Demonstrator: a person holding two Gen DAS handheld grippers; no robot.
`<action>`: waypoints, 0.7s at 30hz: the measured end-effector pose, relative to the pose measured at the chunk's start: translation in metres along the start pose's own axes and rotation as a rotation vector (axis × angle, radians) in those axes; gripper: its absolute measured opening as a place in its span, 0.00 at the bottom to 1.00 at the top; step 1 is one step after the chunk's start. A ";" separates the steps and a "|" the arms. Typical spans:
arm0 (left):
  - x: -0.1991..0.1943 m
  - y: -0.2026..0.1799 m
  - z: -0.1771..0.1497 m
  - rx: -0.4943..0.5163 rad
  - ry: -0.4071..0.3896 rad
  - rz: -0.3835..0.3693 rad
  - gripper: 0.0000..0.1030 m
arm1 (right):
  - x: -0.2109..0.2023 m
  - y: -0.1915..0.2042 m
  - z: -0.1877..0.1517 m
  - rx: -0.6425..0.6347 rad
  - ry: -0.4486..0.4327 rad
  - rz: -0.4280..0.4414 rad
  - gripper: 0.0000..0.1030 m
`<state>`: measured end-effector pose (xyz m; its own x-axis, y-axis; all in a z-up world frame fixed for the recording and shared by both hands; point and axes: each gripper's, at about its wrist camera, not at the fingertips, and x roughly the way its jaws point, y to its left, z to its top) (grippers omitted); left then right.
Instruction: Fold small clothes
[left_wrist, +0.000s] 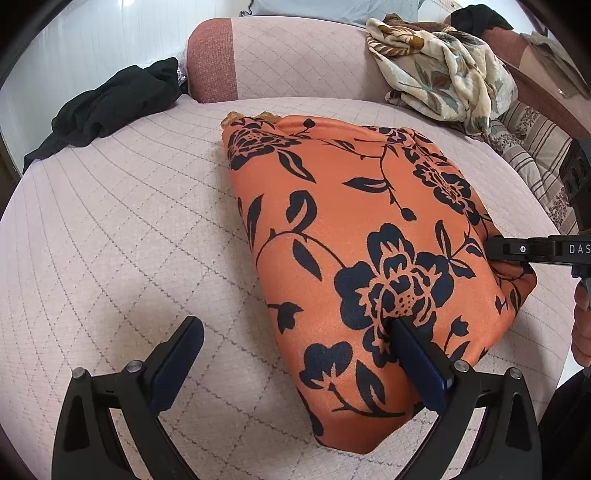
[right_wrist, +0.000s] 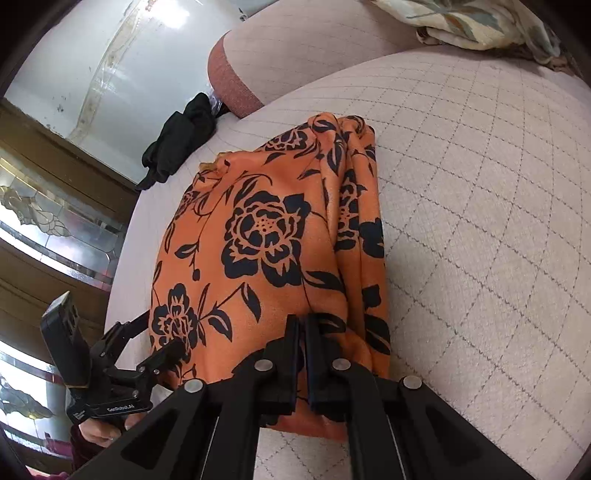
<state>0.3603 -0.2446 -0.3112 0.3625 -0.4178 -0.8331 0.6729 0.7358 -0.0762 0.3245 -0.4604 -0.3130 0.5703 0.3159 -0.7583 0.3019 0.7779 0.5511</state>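
Note:
An orange garment with a black flower print (left_wrist: 347, 236) lies folded into a thick stack on the quilted pink sofa seat (left_wrist: 122, 236). My left gripper (left_wrist: 295, 328) is open, its right finger resting on the garment's near part and its left finger over bare cushion. My right gripper (right_wrist: 301, 321) is shut on the garment's near edge (right_wrist: 280, 243); it shows at the right in the left wrist view (left_wrist: 495, 249), pinching the cloth's right side. The left gripper shows at the lower left of the right wrist view (right_wrist: 155, 336).
A black garment (left_wrist: 107, 107) lies at the seat's far left edge. A cream floral cloth (left_wrist: 439, 66) is heaped at the back right by the sofa backrest (left_wrist: 280, 55). A striped cushion (left_wrist: 532, 155) lies at the right. A glass door (right_wrist: 44, 221) stands beyond the seat edge.

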 end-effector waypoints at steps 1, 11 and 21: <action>0.000 0.000 0.000 0.000 0.000 0.000 0.98 | -0.001 0.003 0.001 -0.018 0.001 -0.007 0.05; -0.013 -0.001 0.011 0.038 -0.038 -0.026 0.98 | -0.027 0.001 0.019 0.011 -0.106 0.058 0.08; 0.005 0.057 0.043 -0.233 -0.004 -0.373 0.98 | -0.015 -0.040 0.028 0.176 -0.113 0.150 0.77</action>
<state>0.4280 -0.2276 -0.2966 0.1251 -0.6793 -0.7232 0.5952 0.6345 -0.4931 0.3252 -0.5117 -0.3138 0.6975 0.3499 -0.6253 0.3306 0.6170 0.7141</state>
